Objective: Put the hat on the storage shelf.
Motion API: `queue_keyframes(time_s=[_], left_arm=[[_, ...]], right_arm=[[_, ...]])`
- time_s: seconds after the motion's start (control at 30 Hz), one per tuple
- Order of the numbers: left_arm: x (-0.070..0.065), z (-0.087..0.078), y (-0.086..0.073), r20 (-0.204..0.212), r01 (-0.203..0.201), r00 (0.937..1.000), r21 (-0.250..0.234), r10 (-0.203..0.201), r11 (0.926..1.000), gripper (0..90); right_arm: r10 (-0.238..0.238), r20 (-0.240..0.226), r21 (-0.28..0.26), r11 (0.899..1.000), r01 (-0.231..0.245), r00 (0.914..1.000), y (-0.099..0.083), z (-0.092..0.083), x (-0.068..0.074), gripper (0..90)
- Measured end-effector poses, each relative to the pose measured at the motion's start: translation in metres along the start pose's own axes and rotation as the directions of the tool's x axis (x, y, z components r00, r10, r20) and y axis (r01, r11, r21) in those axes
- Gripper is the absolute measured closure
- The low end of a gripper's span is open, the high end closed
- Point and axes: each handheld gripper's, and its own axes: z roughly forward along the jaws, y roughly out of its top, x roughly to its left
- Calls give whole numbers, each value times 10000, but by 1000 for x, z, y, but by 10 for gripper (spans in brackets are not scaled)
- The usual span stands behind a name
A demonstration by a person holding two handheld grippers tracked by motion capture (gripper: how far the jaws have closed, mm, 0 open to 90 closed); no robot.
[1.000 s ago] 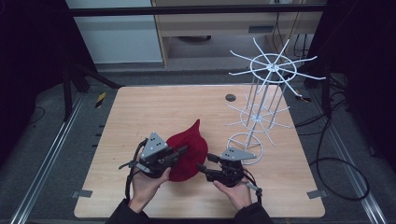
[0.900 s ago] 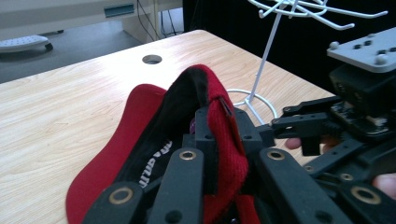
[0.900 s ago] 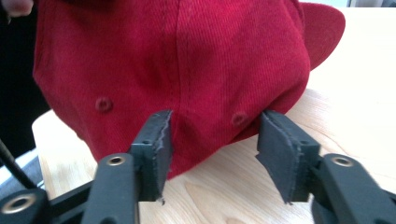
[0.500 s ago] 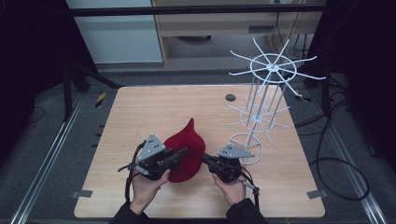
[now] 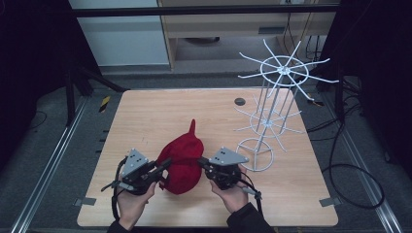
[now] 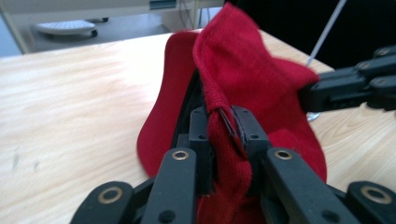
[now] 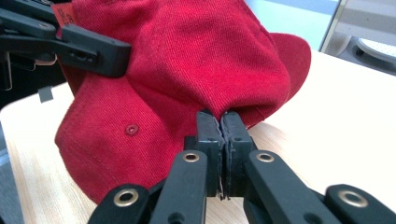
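A red cap (image 5: pixel 182 162) sits bunched near the table's front edge, its peak pointing away from me. My left gripper (image 5: pixel 165 168) grips its left side. In the left gripper view a fold of the cap (image 6: pixel 243 60) is pinched between the left gripper's (image 6: pixel 222 122) jaws, which have just been opening slightly with the fabric still between them. My right gripper (image 5: pixel 201 162) holds the right side. In the right gripper view it (image 7: pixel 221 122) is shut tight on a thin fold of the cap (image 7: pixel 187 60). Each gripper view also shows the other gripper on the far side of the cap.
A tall white wire rack (image 5: pixel 272 111) with spoked arms stands on the right part of the wooden table (image 5: pixel 160 111), close behind my right hand. A small dark round disc (image 5: pixel 239 101) lies near the table's far edge.
The right gripper has closed on the cap's right side and lifted a little. The left gripper has shifted left and toward me, and the cap is more bunched between the two.
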Motion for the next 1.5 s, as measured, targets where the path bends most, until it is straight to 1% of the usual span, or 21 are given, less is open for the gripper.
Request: queue_keyframes(time_s=[0.07,0.2,0.3,0.47,0.53,0.57,0.63,0.67,0.7,0.77,0.87,0.9,1.03,1.1,1.17,1.23,1.3,1.37,1.43,1.47,1.5], left_arm=[[8,-5,-11,-206,77,9998,160,-74,9998,782],[16,-8,-22,-349,222,9992,317,-211,9993,776],[21,-9,-30,-306,357,9989,478,-342,9982,770],[17,-7,-29,-187,147,9997,518,-137,9985,742],[15,-8,-26,-97,-30,9999,487,35,9988,657],[16,-11,-20,-50,-168,9998,227,169,9996,610],[18,-16,-12,-54,-105,9999,-90,104,9999,546],[18,-16,-12,-54,-105,9999,-90,104,9999,533],[21,-21,-2,6,-47,10000,-343,47,9994,520],[23,-22,4,39,-41,10000,-412,42,9991,509],[23,-17,19,179,-296,9994,-384,303,9988,476],[23,-10,28,434,-407,9982,-317,421,9987,464],[23,5,38,686,-609,9957,-195,622,9980,424],[20,17,43,986,-554,9936,-33,554,9985,425],[17,24,44,1036,-595,9930,227,568,9980,437],[16,29,45,1099,-409,9933,515,350,9978,523],[17,32,46,1383,-215,9903,801,103,9966,568],[16,33,47,1374,-137,9905,947,5,9954,640],[16,34,47,1446,-137,9895,1041,-15,9945,700],[15,34,47,1413,-161,9900,1063,10,9942,700],[12,33,48,1354,-300,9907,1095,150,9935,757]], right_arm=[[-332,-44,268,9991,333,9994,8,8,9,886],[-541,-235,394,9977,550,9983,13,15,17,886],[-852,-322,480,9951,867,9958,15,21,25,888],[-817,-278,475,9954,829,9963,12,20,22,888],[-834,-272,471,9953,846,9961,12,18,21,889],[-762,-266,430,9961,772,9967,11,16,18,889],[-636,-343,361,9972,649,9974,11,14,15,889],[-621,-372,362,9973,635,9974,11,13,14,889],[-618,-397,336,9974,632,9973,10,12,13,889],[-647,-424,338,9972,661,9970,10,12,13,889],[-801,-560,336,9961,821,9952,11,12,14,889],[-805,-592,320,9961,825,9950,11,13,15,889],[-920,-688,322,9950,943,9934,11,13,15,888],[-945,-713,347,9947,971,9930,10,13,15,888],[-976,-734,350,9943,1004,9925,10,13,15,888],[-975,-752,365,9943,1004,9924,9,13,14,887],[-989,-713,408,9940,1019,9925,9,13,14,887],[-954,-711,390,9944,984,9929,7,13,13,886],[-835,-775,353,9956,864,9935,6,13,11,886],[-835,-775,353,9956,864,9935,6,13,11,886],[-797,-775,368,9959,827,9938,6,13,10,884]])
